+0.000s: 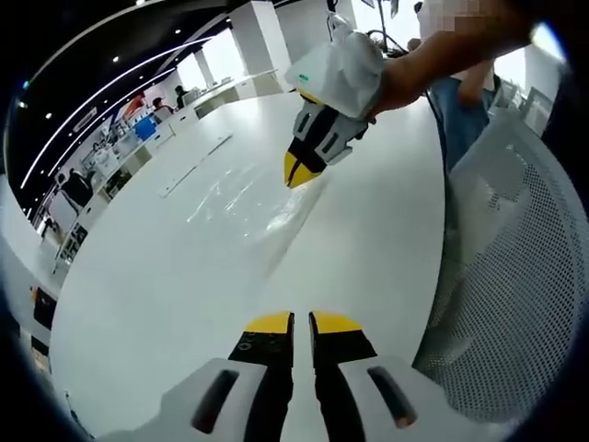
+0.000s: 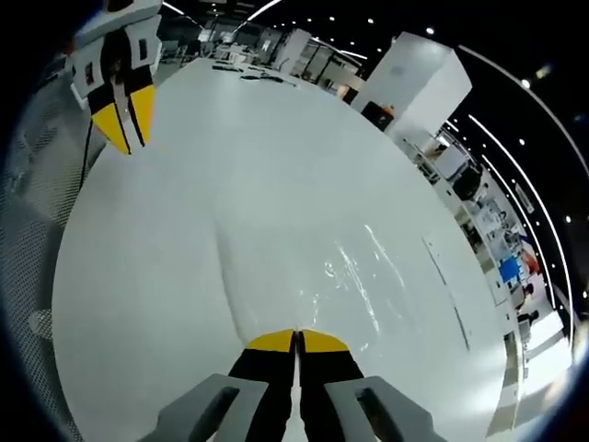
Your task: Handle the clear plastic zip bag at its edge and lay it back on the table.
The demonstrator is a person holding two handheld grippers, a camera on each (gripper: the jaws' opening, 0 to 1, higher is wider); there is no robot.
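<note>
White table (image 1: 184, 304) spans both views, long and bare apart from the bag. A mesh chair back (image 1: 515, 276) sits at the table edge on the right of the left gripper view; the same mesh runs down the left side of the right gripper view. Background is an open room with white columns, ceiling light strips and desks well back. The bag (image 1: 244, 207) lies flat on the table, clear and glossy, mostly readable from glare and creases; in the right gripper view it (image 2: 359, 267) spreads out ahead of that gripper, its near edge just beside the yellow tips. Left gripper (image 1: 301, 322): jaws nearly together, thin slit between the yellow tips, nothing in them, hovering over bare table well short of the bag. Right gripper (image 2: 296, 340): jaws pressed together at the bag's near edge; can't tell whether film is pinched between them. Seen from the left gripper view, the right gripper (image 1: 296, 168) comes in from the top with its tips down at the bag's far edge, a person's hand (image 1: 405, 78) behind it, partly wrapped in white material.
</note>
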